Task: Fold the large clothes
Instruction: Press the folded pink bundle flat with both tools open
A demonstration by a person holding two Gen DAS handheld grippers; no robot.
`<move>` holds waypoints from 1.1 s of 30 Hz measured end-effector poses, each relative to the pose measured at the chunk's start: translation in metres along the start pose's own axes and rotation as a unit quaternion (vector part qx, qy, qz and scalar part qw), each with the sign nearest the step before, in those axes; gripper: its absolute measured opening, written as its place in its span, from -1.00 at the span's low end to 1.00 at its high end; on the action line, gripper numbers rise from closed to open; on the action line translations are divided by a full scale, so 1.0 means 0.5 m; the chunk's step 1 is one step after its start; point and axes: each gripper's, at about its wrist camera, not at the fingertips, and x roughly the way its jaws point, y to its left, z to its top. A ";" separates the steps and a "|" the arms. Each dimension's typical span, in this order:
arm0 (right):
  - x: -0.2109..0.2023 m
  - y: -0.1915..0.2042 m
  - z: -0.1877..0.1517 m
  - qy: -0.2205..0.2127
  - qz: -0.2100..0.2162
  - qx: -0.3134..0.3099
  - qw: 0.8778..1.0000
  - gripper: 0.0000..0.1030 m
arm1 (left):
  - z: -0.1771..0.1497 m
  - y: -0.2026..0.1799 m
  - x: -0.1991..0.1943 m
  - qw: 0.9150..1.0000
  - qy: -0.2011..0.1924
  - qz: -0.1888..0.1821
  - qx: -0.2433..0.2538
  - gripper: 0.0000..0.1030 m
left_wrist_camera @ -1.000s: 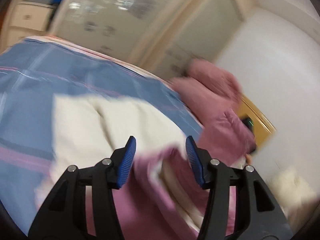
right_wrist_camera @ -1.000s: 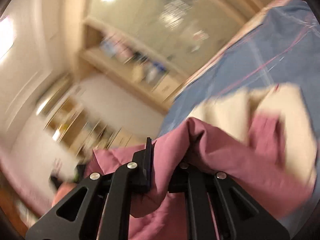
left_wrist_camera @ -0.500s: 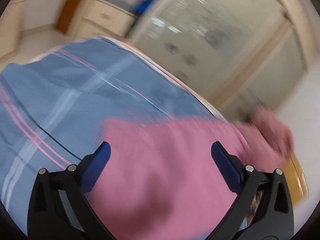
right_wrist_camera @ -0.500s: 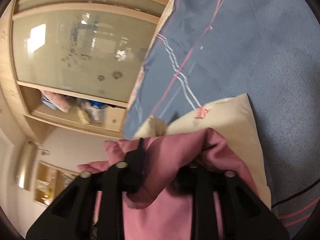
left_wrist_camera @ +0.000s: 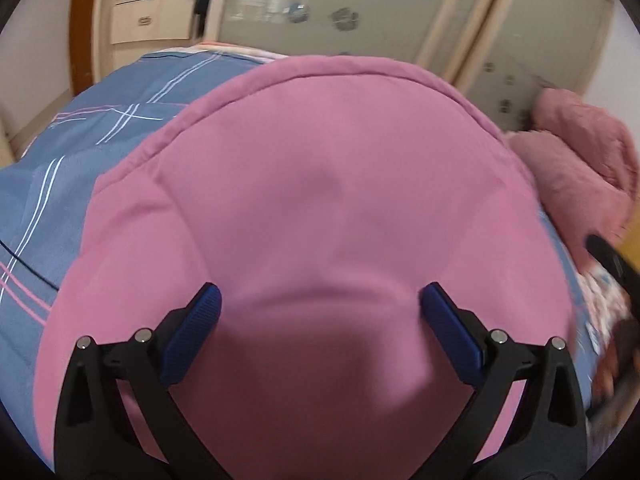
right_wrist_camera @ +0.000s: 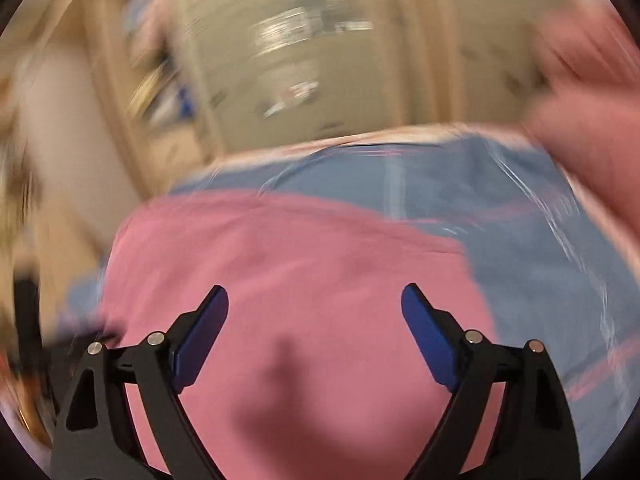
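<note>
A large pink garment (left_wrist_camera: 320,200) lies spread flat on the blue plaid bed cover (left_wrist_camera: 80,152), its seamed edge curving along the far side. My left gripper (left_wrist_camera: 320,308) hangs open just above it, holding nothing. In the blurred right wrist view the same pink garment (right_wrist_camera: 280,280) lies on the blue cover (right_wrist_camera: 520,240). My right gripper (right_wrist_camera: 314,300) is open and empty above it.
A fluffy pink bundle (left_wrist_camera: 580,168) sits at the right of the bed and shows blurred in the right wrist view (right_wrist_camera: 592,120). Frosted wardrobe doors (left_wrist_camera: 340,8) and a drawer unit (left_wrist_camera: 152,20) stand behind the bed. A dark object (left_wrist_camera: 616,264) is at the right edge.
My right gripper has let go of the pink garment and opened. My left gripper opened wide earlier. The garment now lies flat, covering the cream piece seen before.
</note>
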 end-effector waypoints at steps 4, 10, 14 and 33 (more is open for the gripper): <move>0.113 0.113 -0.018 0.045 -0.027 -0.080 0.995 0.72 | 0.011 -0.006 0.077 0.998 0.010 0.054 0.015 0.96; 0.241 -0.007 -0.032 0.095 -0.056 0.035 0.993 0.97 | 0.024 0.026 0.106 0.998 0.012 0.066 0.007 0.96; 0.211 -0.071 -0.052 0.082 -0.021 0.095 0.992 0.97 | 0.019 0.047 0.104 0.997 -0.008 0.071 0.000 0.96; 0.008 -0.332 -0.265 0.090 -0.130 0.330 0.931 0.97 | -0.125 0.177 -0.087 0.989 -0.076 0.113 -0.054 0.96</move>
